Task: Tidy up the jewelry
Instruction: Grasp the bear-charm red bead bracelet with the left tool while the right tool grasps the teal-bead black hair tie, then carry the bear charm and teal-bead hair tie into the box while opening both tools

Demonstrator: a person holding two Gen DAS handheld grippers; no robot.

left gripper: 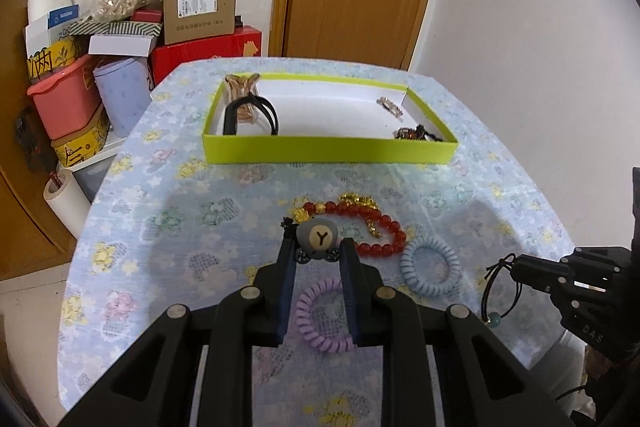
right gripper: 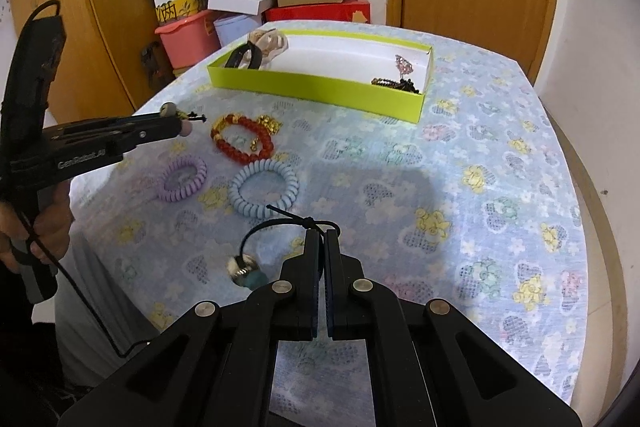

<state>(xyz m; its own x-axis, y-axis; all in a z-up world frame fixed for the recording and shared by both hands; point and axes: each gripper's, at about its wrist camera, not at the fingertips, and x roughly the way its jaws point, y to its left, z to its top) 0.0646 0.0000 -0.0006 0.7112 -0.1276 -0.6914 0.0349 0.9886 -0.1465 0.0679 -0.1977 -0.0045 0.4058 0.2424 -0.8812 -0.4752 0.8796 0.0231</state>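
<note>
Above table: left tool (left gripper: 318, 251) grips grey Y-charm (left gripper: 319, 238); right tool (right gripper: 322, 233) pinches black cord bracelet (right gripper: 280, 227).

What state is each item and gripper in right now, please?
left gripper: shut on the bear charm hair tie, lifted.
right gripper: shut on the black cord bracelet, dangling.
green box: open, partly filled.
red bead bracelet: on the table.
purple coil tie: on the table.
blue coil tie: on the table.
</note>
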